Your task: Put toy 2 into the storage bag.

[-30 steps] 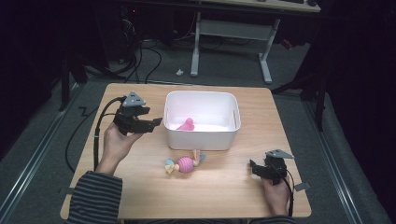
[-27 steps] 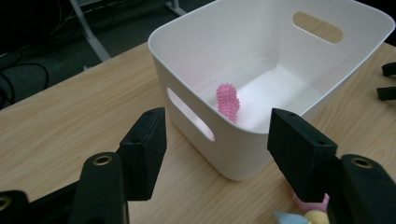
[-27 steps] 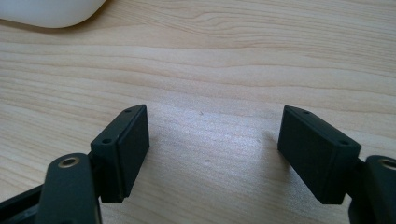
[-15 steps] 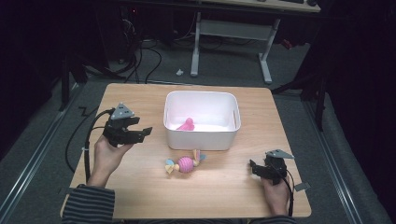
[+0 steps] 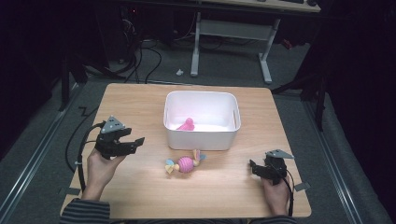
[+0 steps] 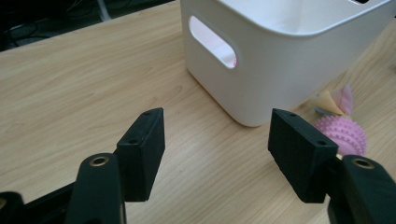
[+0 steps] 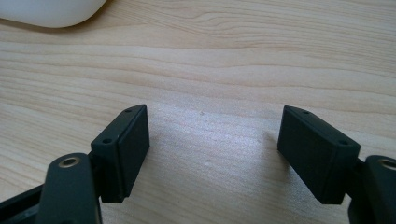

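A white plastic bin (image 5: 201, 119) stands at the table's middle, with a pink toy (image 5: 187, 124) lying inside. In front of the bin rests a pink spiky ball toy (image 5: 185, 164) with yellow, blue and pink tips. My left gripper (image 5: 133, 142) is held at the table's left, open and empty, aimed toward the bin (image 6: 280, 51) and the ball toy (image 6: 343, 133). My right gripper (image 5: 252, 167) rests low near the front right edge, open, with bare wood between its jaws. The bin's corner (image 7: 51, 11) shows far off in the right gripper view.
The wooden table (image 5: 140, 196) has bare room at its left, front and right. Beyond its far edge stand a white desk frame (image 5: 231, 42) and dark cables (image 5: 140, 60) on the floor.
My left gripper has drawn back from beside the bin toward the table's front left. The right gripper has stayed where it was.
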`<state>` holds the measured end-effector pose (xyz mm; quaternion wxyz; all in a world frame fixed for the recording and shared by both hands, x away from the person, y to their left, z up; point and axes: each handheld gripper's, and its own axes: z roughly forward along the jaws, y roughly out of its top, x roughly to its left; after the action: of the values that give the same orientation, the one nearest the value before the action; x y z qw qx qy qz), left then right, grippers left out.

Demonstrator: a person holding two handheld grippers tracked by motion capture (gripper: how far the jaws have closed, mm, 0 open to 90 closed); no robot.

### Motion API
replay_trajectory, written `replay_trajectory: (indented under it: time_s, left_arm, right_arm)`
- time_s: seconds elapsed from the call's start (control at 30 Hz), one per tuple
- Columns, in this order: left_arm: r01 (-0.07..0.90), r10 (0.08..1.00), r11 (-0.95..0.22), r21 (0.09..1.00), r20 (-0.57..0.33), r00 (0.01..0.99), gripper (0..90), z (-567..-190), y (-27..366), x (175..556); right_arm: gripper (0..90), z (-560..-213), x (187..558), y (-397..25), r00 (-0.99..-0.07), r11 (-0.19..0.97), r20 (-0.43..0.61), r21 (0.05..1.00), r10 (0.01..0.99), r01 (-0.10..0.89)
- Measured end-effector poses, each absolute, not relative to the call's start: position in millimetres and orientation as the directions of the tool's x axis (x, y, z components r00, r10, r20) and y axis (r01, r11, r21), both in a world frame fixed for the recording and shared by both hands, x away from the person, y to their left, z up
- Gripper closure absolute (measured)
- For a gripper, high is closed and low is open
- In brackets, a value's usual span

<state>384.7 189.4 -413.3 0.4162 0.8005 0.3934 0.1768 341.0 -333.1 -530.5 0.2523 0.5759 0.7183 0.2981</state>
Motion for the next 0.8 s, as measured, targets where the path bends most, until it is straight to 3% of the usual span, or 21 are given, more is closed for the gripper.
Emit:
replay_trajectory:
  time_s: [0.8]
  left_arm:
    - [0.547,0.787,-0.305,0.780,-0.117,0.605,33.0,-461.8,196.9,368.6]
  right_arm:
    - [25.3,-530.6,341.0,-333.2,-0.211,0.161,-0.021,0.719,0.977,0.676]
